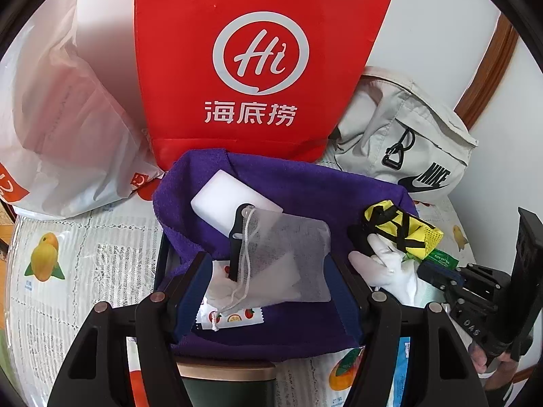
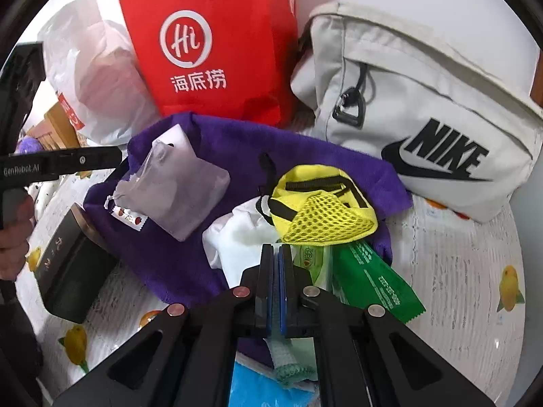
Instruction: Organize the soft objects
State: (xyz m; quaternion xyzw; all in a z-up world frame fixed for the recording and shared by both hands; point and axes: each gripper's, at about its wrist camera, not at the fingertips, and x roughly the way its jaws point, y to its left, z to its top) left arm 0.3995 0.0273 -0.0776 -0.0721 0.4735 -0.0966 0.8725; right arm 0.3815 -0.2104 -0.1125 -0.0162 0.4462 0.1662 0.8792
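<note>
A purple towel (image 1: 288,183) (image 2: 237,146) lies spread on the table. On it rest a grey mesh drawstring pouch (image 1: 288,247) (image 2: 180,193), a white sponge block (image 1: 224,196), a black strap (image 1: 237,237), a fruit-print sachet (image 1: 234,315), a white glove (image 1: 383,264) (image 2: 237,237) and a yellow mesh pouch (image 1: 400,230) (image 2: 322,207). My left gripper (image 1: 268,278) is open, its jaws straddling the grey pouch. My right gripper (image 2: 276,254) is shut with nothing visibly between its jaws, just in front of the white glove and a green sachet (image 2: 373,278).
A red shopping bag (image 1: 261,61) (image 2: 210,44), a white plastic bag (image 1: 68,118) (image 2: 95,74) and a grey Nike bag (image 1: 414,142) (image 2: 424,118) stand behind the towel. A dark box (image 2: 68,271) sits at the towel's left. The tablecloth (image 1: 68,271) is white with fruit prints.
</note>
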